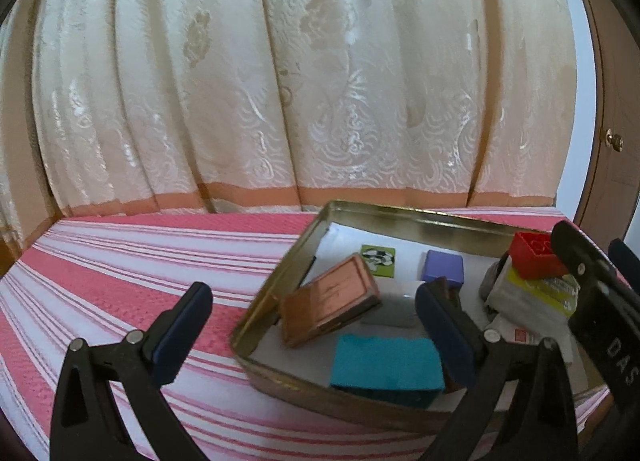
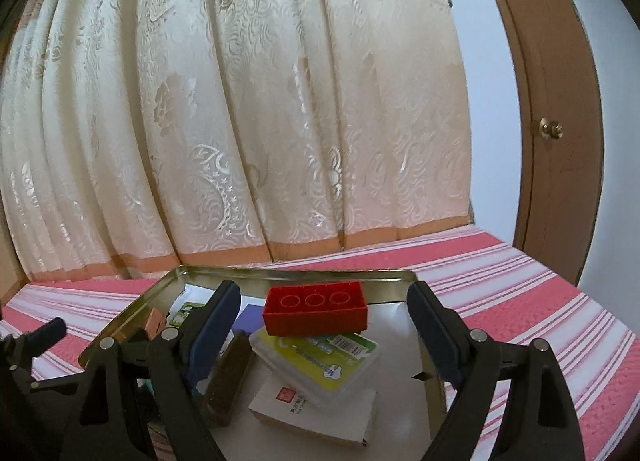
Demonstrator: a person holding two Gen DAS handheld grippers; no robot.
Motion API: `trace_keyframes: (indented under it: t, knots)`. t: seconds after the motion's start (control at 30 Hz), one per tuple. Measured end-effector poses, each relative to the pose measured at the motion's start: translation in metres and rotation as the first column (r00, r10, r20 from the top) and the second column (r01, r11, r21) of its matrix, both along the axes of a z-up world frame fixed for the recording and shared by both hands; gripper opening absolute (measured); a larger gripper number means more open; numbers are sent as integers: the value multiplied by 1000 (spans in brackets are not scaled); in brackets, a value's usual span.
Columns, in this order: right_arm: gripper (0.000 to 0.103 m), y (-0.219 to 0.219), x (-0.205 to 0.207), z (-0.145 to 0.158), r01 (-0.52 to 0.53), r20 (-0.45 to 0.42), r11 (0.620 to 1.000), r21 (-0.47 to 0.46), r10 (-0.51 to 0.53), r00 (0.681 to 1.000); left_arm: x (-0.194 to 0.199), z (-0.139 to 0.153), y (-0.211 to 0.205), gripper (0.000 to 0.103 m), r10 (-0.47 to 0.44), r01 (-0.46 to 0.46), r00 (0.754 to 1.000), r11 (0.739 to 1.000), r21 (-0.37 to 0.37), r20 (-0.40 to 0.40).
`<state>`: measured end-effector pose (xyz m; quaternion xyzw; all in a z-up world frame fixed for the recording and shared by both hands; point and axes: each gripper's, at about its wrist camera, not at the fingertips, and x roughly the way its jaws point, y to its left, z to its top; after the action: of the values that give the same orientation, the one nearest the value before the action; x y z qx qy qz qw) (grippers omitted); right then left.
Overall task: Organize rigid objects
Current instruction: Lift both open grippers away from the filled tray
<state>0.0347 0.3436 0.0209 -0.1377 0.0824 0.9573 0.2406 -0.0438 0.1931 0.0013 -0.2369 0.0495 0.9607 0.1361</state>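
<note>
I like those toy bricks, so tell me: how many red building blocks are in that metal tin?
1. The red block sits upside down atop a clear plastic case in the tin. Others could hide under the pile.

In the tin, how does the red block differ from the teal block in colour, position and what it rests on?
The red block is bright red, while the teal block is blue-green. The red block sits on top of a stack, on a clear plastic case; the teal block lies low, by the tin's near edge. The red block shows three rings on its upper face; the teal block's top looks plain. Both are rectangular and lie inside the tin.
</note>
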Motion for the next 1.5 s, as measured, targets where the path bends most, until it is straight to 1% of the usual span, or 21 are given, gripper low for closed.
trace_keyframes:
  t: [0.17,0.33,0.6,0.97,1.5]
  knots:
    - [87,-4,8,2,40,-20,999,21,-39,999,9,4,-3,103,-14,13,999,1000,-7,-42]
    - [87,-8,17,3,58,-18,998,23,-58,998,16,8,-5,103,-23,23,997,1000,-4,-73]
    - [88,-23,32,4,65,-28,996,60,-64,998,24,8,-16,103,-15,17,997,1000,22,-77]
    - [88,-40,48,6,69,-45,994,80,-66,997,48,11,-31,103,-20,24,992,999,36,-124]
    - [88,-53,76,13,120,-145,987,106,-104,984,64,16,-40,103,-24,32,985,999,42,-170]
